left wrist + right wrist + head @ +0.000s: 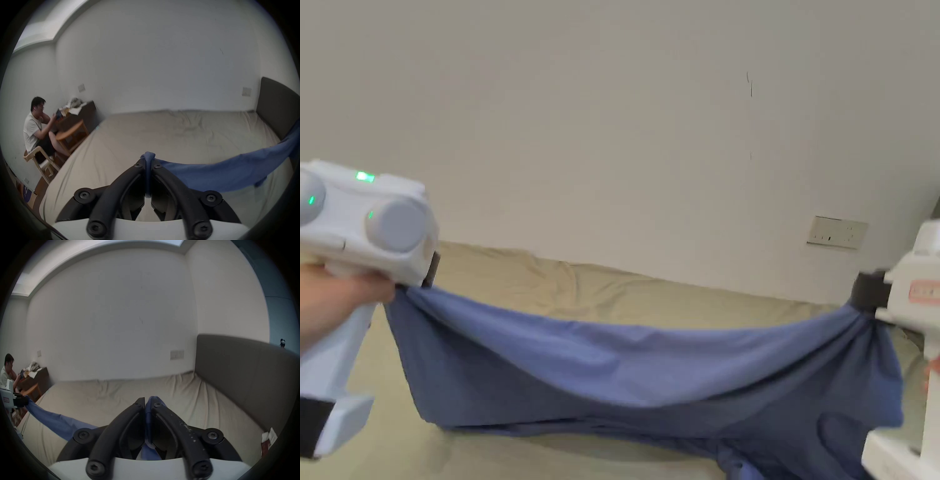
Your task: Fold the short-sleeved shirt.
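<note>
Left tool and right tool are suspending the blue shirt over the bed, its middle sagging. Left gripper view: jaws are clamping a thin bunch. Right gripper view: likewise. Pulling wider risks slippage.

Walls: plain off-white wall, a few thin dark marks high up.
Outlets: switch plate low on the wall by the headboard, second plate further left.
Ceiling: recessed lighter panel along the corner edge.
Bed: beige sheet, wrinkled near the far wall.
Headboard: dark grey padded panel at the bed's right end.
Corner: dark wooden cabinet with clutter on top, round light-wood table in front.
Seating: person sits on a pale wooden chair beside that table.
Floor: brown, strip visible beside the bed.
Light: soft, even, no hard shadows.
</note>
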`<state>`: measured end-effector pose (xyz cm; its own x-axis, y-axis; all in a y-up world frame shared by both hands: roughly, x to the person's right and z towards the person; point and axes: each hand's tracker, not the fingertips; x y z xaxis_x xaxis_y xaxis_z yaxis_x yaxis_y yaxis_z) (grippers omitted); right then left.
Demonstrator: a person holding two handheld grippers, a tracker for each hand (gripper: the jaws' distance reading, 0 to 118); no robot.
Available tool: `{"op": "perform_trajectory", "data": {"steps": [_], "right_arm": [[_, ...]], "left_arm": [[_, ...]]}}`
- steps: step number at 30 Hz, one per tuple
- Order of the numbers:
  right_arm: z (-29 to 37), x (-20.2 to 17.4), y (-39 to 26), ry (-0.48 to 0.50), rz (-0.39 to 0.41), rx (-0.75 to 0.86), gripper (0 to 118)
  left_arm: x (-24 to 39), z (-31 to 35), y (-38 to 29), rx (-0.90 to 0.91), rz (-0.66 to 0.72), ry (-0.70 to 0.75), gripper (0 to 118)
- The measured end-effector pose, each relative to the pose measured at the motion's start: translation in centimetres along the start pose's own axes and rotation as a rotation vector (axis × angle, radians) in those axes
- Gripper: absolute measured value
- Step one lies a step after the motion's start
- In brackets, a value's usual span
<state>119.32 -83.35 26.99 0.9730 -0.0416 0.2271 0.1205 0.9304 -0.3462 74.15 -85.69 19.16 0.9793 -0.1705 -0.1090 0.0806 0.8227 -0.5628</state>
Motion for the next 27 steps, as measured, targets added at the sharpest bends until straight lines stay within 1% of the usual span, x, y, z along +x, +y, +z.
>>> {"op": "perform_trajectory", "data": {"steps": [3, 4, 6, 7, 8, 9, 11, 14, 17, 19, 21, 23, 27], "right_arm": [[1.8, 1.9, -6.8, 0.056, -0.086, -0.090, 8], [2.1, 2.7, -8.7, 0.064, -0.090, -0.133, 8], [3.5, 3.6, -12.6, 0.049, -0.070, -0.190, 8], [4.2, 4.0, -14.5, 0.052, -0.055, -0.222, 8], [4.9, 4.3, -16.4, 0.053, -0.050, -0.262, 8], [5.5, 4.8, -17.8, 0.061, -0.061, -0.303, 8], [7.0, 5.6, -20.4, 0.049, -0.085, -0.368, 8], [10.5, 6.4, -22.9, 0.050, -0.086, -0.361, 8], [14.4, 6.6, -23.5, 0.064, -0.107, -0.350, 8], [16.8, 6.6, -23.5, 0.067, -0.086, -0.333, 8], [19.3, 6.8, -23.6, 0.063, -0.046, -0.318, 8], [22.1, 7.2, -24.1, 0.050, -0.037, -0.309, 8], [27.1, 8.3, -26.1, 0.044, -0.080, -0.303, 8]], "left_arm": [[-0.5, 0.6, -6.8, -0.058, -0.037, -0.070, 5], [-0.7, 0.8, -9.0, -0.103, -0.021, -0.084, 5], [-1.3, 1.5, -12.8, -0.173, 0.009, -0.121, 5], [-1.5, 1.9, -14.8, -0.193, 0.011, -0.131, 5], [-1.6, 2.2, -16.7, -0.209, -0.009, -0.111, 5], [-1.7, 2.5, -18.4, -0.233, -0.030, -0.095, 4], [-2.4, 3.2, -21.0, -0.300, 0.002, -0.116, 4], [-3.3, 5.3, -23.7, -0.310, 0.061, -0.146, 4], [-3.8, 8.7, -25.2, -0.280, 0.033, -0.173, 4], [-4.5, 10.8, -25.7, -0.242, -0.006, -0.178, 4], [-5.8, 12.8, -26.1, -0.219, 0.011, -0.175, 4], [-7.5, 14.9, -26.6, -0.196, 0.043, -0.172, 4], [-10.7, 19.1, -28.9, -0.153, 0.142, -0.163, 4]]}}
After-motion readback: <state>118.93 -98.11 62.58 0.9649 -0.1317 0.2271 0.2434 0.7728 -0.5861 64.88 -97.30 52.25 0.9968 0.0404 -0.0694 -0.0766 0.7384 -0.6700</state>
